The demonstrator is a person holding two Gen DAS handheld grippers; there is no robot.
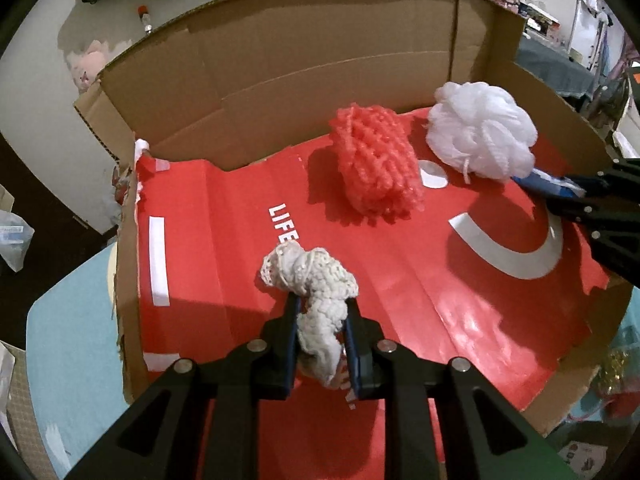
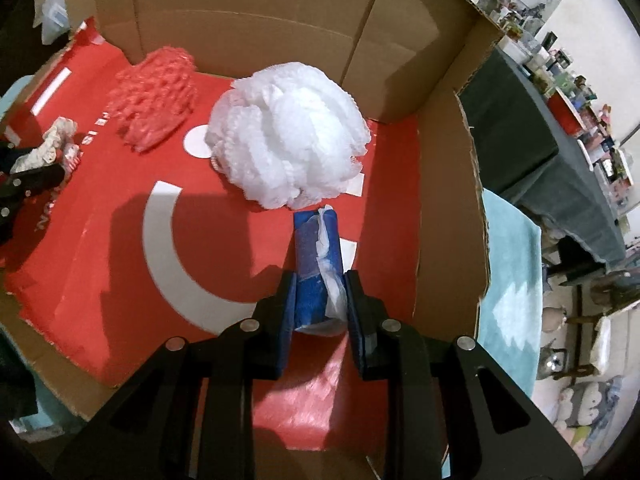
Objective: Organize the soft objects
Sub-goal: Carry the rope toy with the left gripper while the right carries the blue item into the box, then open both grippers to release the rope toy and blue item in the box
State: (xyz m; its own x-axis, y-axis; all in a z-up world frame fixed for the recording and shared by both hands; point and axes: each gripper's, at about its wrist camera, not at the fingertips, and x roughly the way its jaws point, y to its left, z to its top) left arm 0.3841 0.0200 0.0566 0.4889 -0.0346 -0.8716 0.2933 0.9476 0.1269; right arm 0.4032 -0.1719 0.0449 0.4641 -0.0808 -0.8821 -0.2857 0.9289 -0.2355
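A large open cardboard box [image 1: 280,60] with a red printed floor [image 1: 400,280] fills both views. My left gripper [image 1: 323,304] hangs over the floor's near left part, shut on a white knitted cloth bundle [image 1: 312,276]. My right gripper [image 2: 320,280] is shut on a blue soft pack [image 2: 314,248] with white wrapping, low over the right part of the floor. Just beyond the pack sits a white mesh bath pouf [image 2: 288,136]. To the pouf's left, a coral-red mesh sponge [image 2: 154,96] lies on the floor. The left wrist view shows both, the sponge [image 1: 376,164] and the pouf [image 1: 480,128].
The box's walls [image 2: 240,12] stand high at the back and right, lower at the front. It rests on a light blue mat [image 2: 512,260]. A dark-covered table [image 2: 520,140] with clutter stands to the right. A plastic bag [image 1: 12,240] lies left of the box.
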